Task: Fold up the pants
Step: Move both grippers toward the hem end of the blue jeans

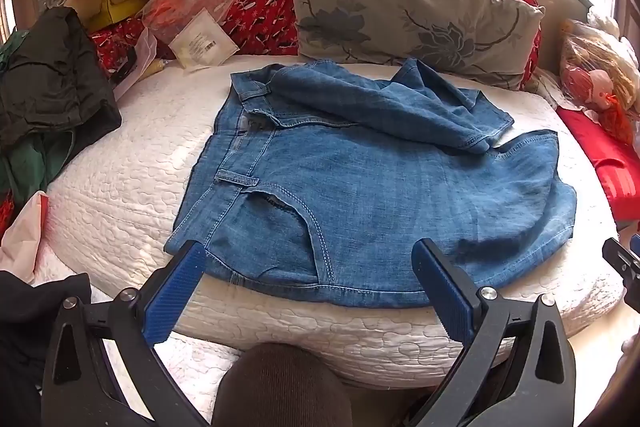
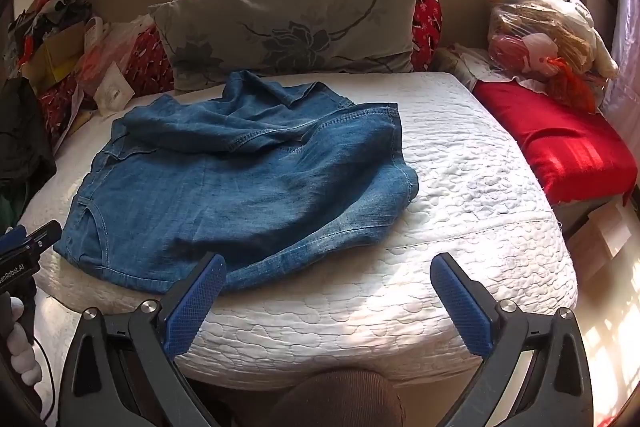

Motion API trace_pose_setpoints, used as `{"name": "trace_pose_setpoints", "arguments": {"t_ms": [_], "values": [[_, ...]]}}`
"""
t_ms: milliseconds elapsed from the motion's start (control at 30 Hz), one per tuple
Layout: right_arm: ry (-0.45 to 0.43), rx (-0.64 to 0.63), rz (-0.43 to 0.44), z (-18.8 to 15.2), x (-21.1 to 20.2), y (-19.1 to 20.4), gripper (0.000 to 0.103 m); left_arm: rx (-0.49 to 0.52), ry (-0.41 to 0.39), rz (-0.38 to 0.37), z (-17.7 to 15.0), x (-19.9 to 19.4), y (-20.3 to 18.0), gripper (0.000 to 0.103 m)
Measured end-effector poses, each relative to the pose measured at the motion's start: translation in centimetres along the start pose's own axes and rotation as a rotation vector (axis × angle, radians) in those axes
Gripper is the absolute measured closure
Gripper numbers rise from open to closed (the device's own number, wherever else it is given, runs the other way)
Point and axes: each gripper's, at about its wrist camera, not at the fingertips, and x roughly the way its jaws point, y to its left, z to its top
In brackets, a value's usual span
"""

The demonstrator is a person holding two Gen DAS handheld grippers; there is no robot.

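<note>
We hold the left gripper (image 1: 306,263) and right gripper (image 2: 328,277) fingers wide, empty, near the apparently folded pants (image 1: 360,195) on the bed (image 1: 120,187).

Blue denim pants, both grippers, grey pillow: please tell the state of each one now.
Blue denim pants: partly folded on the white quilted mattress, one leg rumpled on top.
Left gripper: open, holding nothing.
Right gripper: open, holding nothing.
Grey flowered pillow: leaning against the red cushion.
</note>
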Motion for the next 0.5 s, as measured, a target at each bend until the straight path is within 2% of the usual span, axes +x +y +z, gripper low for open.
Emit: {"name": "trace_pose_setpoints", "arguments": {"t_ms": [500], "values": [[-0.002, -0.002, -0.005, 0.34, -0.03, 0.60, 0.000, -0.003, 0.015, -0.010, 0.46, 0.07, -0.46, 0.000]]}}
